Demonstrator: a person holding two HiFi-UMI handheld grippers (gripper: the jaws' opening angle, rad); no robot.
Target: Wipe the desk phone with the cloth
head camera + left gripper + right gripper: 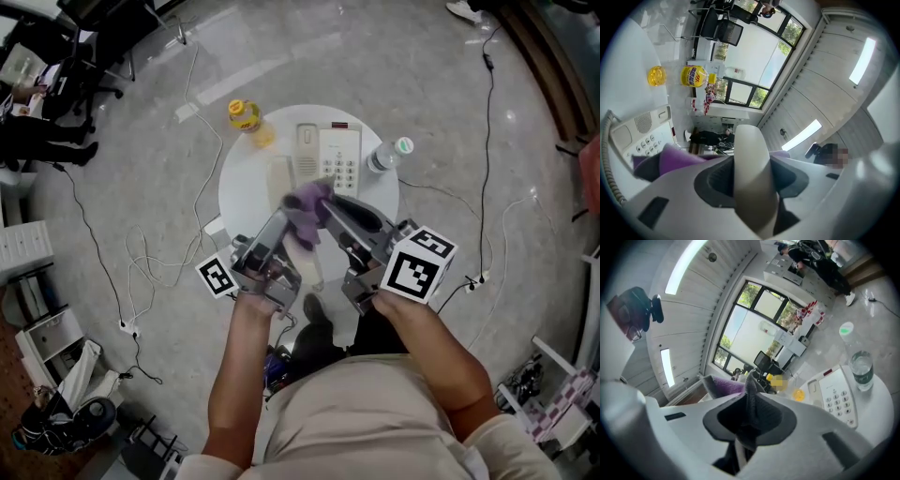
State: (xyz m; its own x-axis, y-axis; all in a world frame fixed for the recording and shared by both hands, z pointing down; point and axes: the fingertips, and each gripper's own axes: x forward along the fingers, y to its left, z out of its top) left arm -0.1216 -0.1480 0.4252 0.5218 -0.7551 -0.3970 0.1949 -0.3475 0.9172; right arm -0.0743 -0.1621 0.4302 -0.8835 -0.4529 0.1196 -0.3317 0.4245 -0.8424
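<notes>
Clamps the cream handset [749,140] in the left tool [750,165], jaws pressed onto its two sides, the long body running up between them. Pinches a fold of the purple cloth [309,202] in the right tool [750,404], jaws closed tight on the fabric. Holds both tools near each other above the near half of the round white worktop [246,187], handset off the cradle. Has the cloth bunched at the handset's far end, apparently touching it, though hard to confirm from the head view. Has the desk phone [339,159] lying flat on the far half of the worktop, keypad up, just beyond the tool tips. Shows a coiled cord [607,157] beside the phone in the left gripper view. Has a yellow bottle [246,116] at the far left rim and a water bottle [386,156] just right of the phone.
</notes>
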